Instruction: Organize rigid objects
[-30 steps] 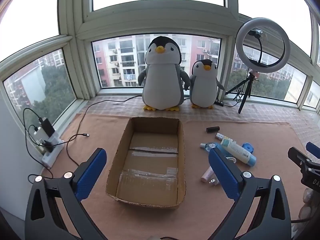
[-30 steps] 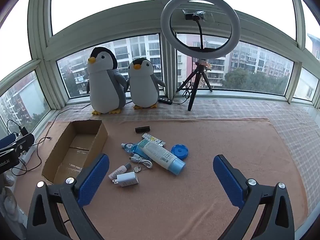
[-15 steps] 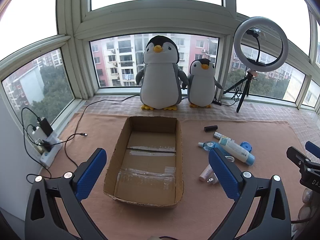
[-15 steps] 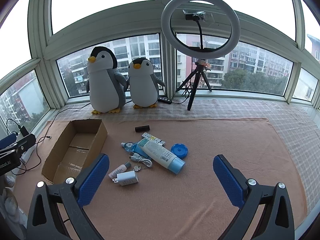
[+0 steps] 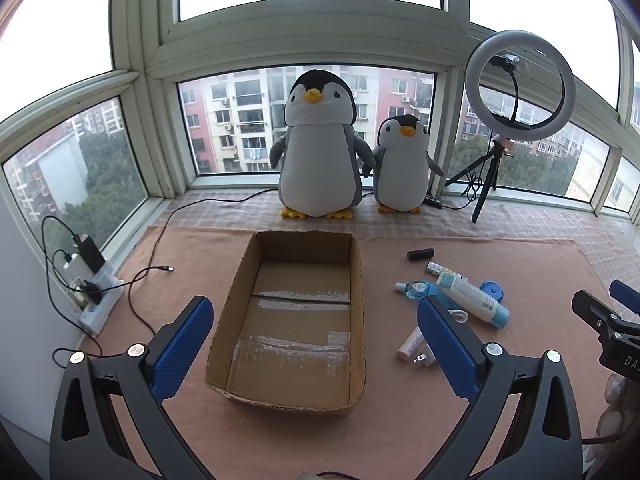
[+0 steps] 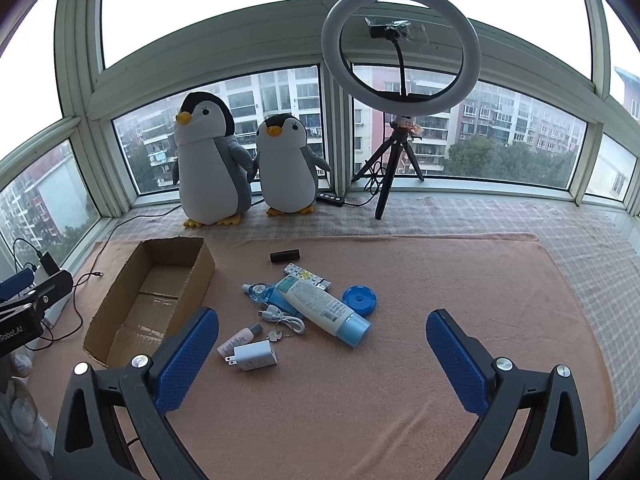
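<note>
An open cardboard box (image 5: 288, 320) lies empty on the mat; beside it, a white lotion bottle (image 6: 326, 310) on its side, a blue round lid (image 6: 360, 300), a white charger plug (image 6: 256, 356), a black cylinder (image 6: 285, 256).

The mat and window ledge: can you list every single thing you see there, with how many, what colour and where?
cardboard box: 1, brown, open and empty, left on the mat
lotion bottle: 1, white with blue cap, lying mid-mat
clear bottle: 1, blue, beside the lotion bottle
round lid: 1, blue, right of the lotion bottle
patterned tube: 1, white, behind the lotion bottle
black cylinder: 1, farthest back on the mat
charger plug: 1, white, nearest the gripper
small bottle: 1, pinkish white, touching the plug
cable: 1, white, coiled
penguins: 2, grey-white, on the ledge
ring light: 1, white, on a tripod
left gripper: blue pads, open
right gripper: blue pads, open
</note>
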The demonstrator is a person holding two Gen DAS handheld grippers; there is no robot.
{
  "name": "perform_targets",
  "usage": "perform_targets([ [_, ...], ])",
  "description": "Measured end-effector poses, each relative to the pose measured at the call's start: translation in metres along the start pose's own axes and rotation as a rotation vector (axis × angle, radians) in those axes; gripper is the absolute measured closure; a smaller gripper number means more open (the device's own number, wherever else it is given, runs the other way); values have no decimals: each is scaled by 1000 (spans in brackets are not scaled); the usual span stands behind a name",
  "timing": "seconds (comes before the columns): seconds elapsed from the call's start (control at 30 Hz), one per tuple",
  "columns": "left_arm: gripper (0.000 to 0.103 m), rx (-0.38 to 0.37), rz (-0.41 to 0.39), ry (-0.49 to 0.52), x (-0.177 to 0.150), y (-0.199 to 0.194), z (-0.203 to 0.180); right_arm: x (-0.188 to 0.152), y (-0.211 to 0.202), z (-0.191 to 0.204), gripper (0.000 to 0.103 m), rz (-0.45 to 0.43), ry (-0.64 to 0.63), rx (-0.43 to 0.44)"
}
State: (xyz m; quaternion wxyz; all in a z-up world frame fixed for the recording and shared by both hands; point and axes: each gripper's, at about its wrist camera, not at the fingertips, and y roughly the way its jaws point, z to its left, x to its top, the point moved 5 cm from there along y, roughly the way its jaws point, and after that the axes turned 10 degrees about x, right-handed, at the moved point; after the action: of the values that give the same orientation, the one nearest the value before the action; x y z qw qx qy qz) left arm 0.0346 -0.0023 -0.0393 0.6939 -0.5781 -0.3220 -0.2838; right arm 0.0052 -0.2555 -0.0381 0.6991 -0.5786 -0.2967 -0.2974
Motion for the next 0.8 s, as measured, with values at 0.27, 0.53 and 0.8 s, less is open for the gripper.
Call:
perform_targets([
  [0.27, 1, 0, 1, 1, 1, 0, 0, 0, 0, 0, 0, 2, 1, 0],
  [0.53, 1, 3, 1, -2, 2, 0, -1, 0, 0, 0, 0, 4, 3, 2],
  [0.8, 1, 0, 0, 2, 4, 0, -1, -1, 1, 0, 0, 4, 3, 0],
])
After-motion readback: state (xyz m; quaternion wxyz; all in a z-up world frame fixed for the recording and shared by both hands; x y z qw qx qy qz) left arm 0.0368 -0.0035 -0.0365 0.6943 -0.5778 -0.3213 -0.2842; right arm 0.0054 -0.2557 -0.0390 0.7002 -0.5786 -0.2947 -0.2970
